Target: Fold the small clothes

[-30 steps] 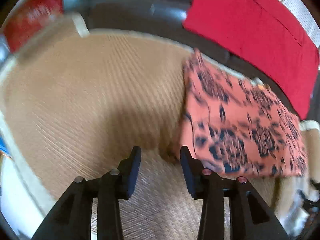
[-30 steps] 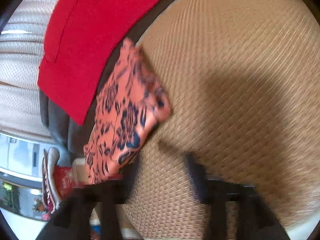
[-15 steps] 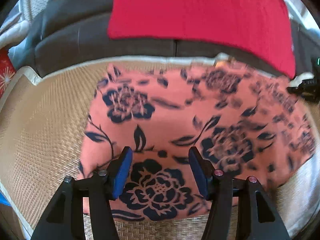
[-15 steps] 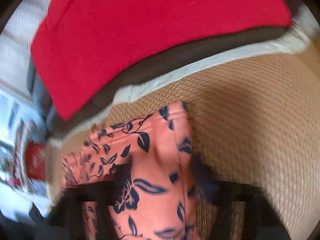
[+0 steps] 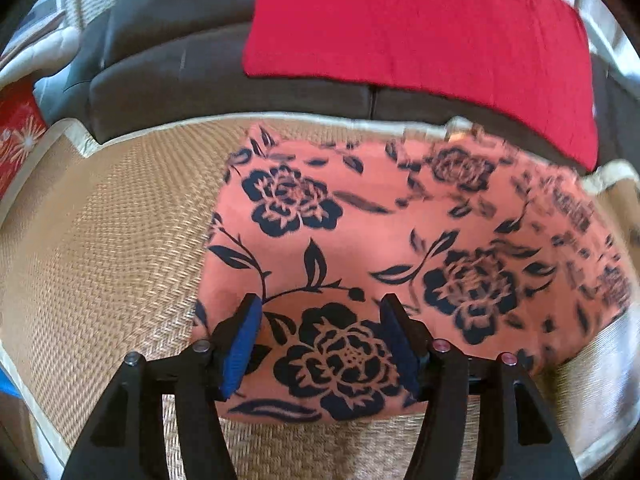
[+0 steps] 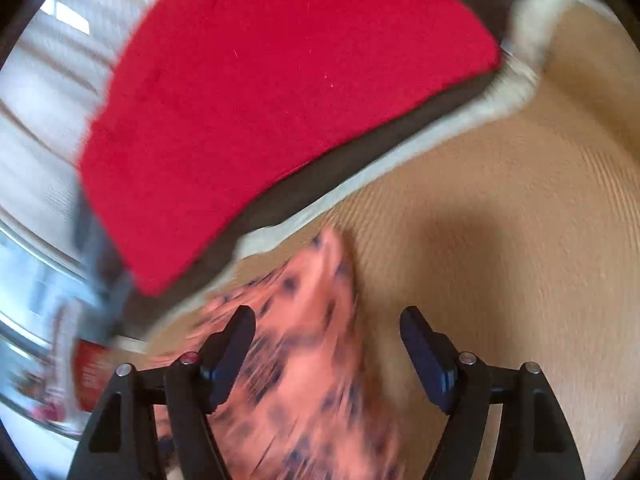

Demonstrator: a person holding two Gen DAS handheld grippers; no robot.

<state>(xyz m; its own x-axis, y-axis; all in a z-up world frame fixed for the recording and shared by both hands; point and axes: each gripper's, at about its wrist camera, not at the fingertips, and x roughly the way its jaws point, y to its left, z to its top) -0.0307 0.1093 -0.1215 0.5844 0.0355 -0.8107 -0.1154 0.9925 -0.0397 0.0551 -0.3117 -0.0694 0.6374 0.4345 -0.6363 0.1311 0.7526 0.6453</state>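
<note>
Floral garment flat on woven mat, beside red cloth.

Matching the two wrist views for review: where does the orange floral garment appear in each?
Left wrist: the orange floral garment fills the centre and right, flat on the woven mat, its near edge between the open left gripper fingers.
Right wrist: it sits bottom centre-left, blurred, partly between the open right gripper fingers.
Shared landmark: the red cloth on the dark sofa.
</note>
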